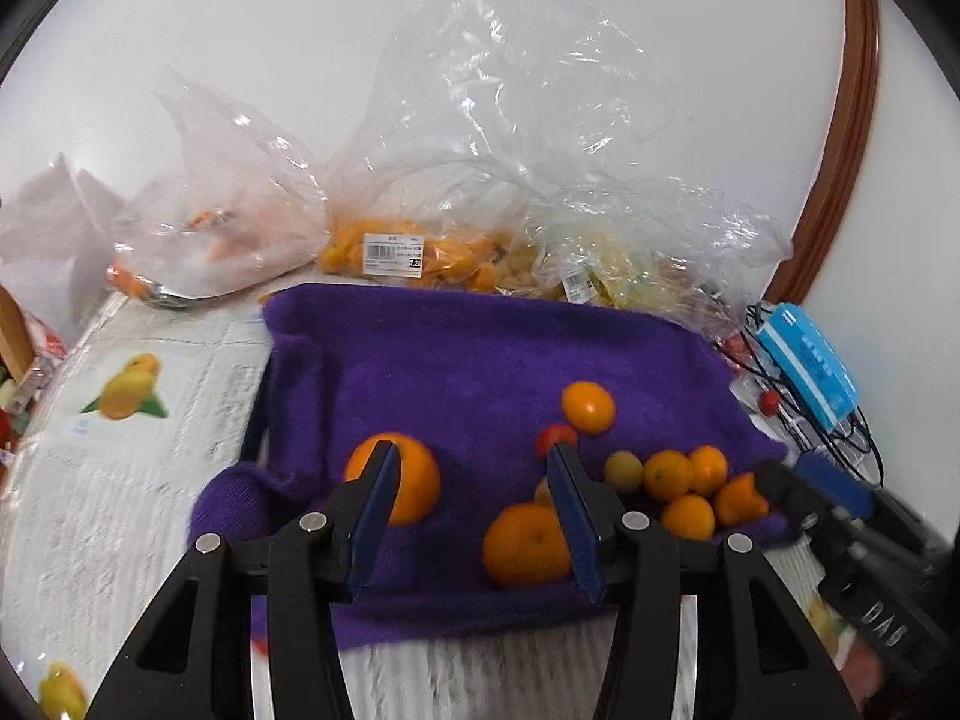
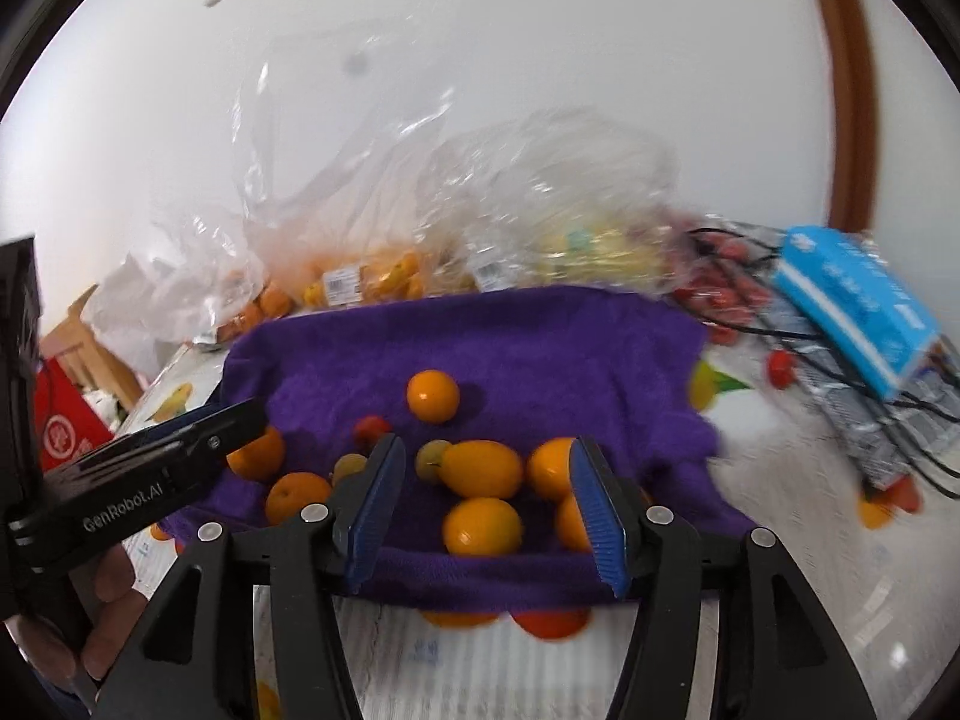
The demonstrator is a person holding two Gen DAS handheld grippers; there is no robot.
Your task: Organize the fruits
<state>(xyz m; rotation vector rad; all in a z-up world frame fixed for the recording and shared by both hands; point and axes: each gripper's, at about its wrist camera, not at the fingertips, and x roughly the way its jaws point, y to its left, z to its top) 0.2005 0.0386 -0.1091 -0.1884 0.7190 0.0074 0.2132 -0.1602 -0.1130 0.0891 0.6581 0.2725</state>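
With both my left gripper (image 1: 474, 480) and right gripper (image 2: 486, 474) released and empty, loose oranges (image 2: 483, 468) lie scattered on the purple towel (image 1: 456, 360) ahead of the jaws, bagged fruit (image 1: 396, 252) beyond, so sorting looks unfinished.

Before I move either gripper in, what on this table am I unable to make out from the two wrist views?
- Fruit inside the plastic bags: both views, crinkled film and glare hide kind and count.
- Bag label: left wrist view, print too small to read.
- Small fruit behind the left gripper: left wrist view, its right finger covers it.
- Blue box: right wrist view, motion blur smears its text.
- Purple towel near edge: right wrist view, the right gripper hides it.
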